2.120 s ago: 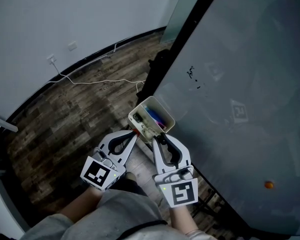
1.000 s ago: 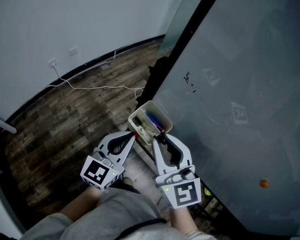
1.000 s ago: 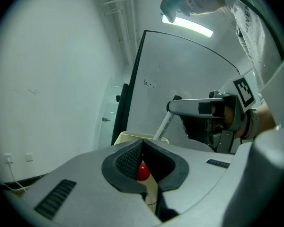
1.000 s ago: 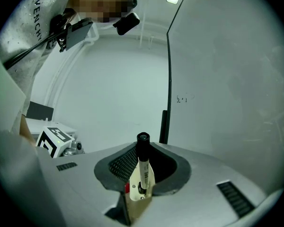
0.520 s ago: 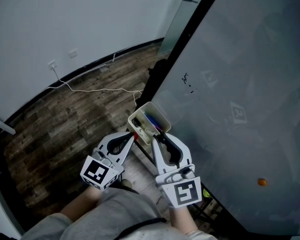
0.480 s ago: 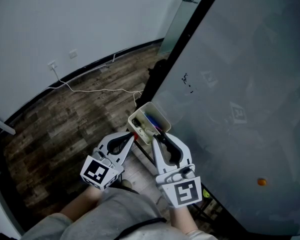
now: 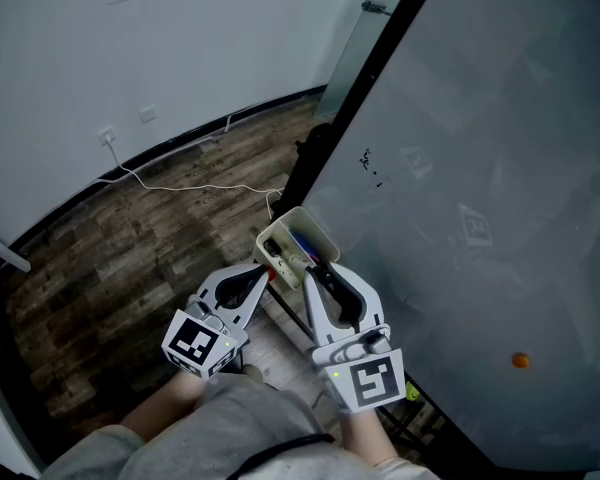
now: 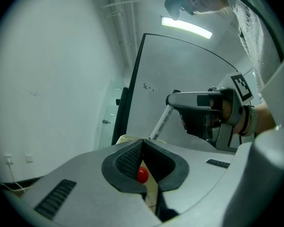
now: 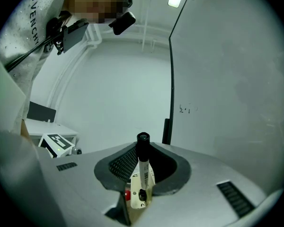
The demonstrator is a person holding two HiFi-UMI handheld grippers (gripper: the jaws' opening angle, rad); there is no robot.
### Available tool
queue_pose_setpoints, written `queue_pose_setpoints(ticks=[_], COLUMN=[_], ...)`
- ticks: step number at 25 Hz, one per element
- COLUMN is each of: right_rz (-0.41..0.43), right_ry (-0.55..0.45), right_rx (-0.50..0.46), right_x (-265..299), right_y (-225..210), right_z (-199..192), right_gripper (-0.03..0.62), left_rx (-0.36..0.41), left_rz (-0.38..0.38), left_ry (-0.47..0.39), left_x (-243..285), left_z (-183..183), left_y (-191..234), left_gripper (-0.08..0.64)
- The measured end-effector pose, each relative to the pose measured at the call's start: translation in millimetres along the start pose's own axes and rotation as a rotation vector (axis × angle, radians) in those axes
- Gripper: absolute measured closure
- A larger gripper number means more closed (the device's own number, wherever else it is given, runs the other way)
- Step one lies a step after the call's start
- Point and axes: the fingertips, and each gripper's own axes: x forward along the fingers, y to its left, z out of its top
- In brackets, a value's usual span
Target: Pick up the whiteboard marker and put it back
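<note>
A cream holder box (image 7: pixel 302 212) hangs at the lower edge of the grey whiteboard (image 7: pixel 460 168), with blue and other coloured pens inside. My right gripper (image 7: pixel 316 268) is shut on a white whiteboard marker (image 9: pixel 143 167) with a black cap; it stands upright between the jaws, its lower end at the holder (image 9: pixel 134 200). The left gripper view shows that marker (image 8: pixel 160 123) slanting down from the right gripper (image 8: pixel 199 100). My left gripper (image 7: pixel 269 273) is shut on the holder's cream rim, beside a small red knob (image 8: pixel 142 175).
The whiteboard's black frame (image 7: pixel 350 98) runs diagonally up the view. Dark wood floor (image 7: pixel 130 238) lies to the left, with a white cable (image 7: pixel 190 183) from a wall socket (image 7: pixel 107 136). An orange magnet (image 7: pixel 520 360) and small scribbles (image 7: pixel 370 163) mark the board.
Both grippers stay at the holder, the right one edging slightly closer to it with the marker. The head view has drifted a little.
</note>
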Motion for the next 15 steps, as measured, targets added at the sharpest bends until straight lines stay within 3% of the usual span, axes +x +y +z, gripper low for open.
queue_pose_setpoints(ticks=[15], right_rz=[0.002], right_ry=[-0.015], right_rx=[-0.006], right_x=[-1.4], right_y=[-0.1], right_z=[6.3], right_gripper=[0.511], left_rx=[-0.005], left_rz=[0.001], left_ry=[0.002], left_x=[1.4], left_z=[-3.6], left_y=[1.4], left_gripper=[0.545])
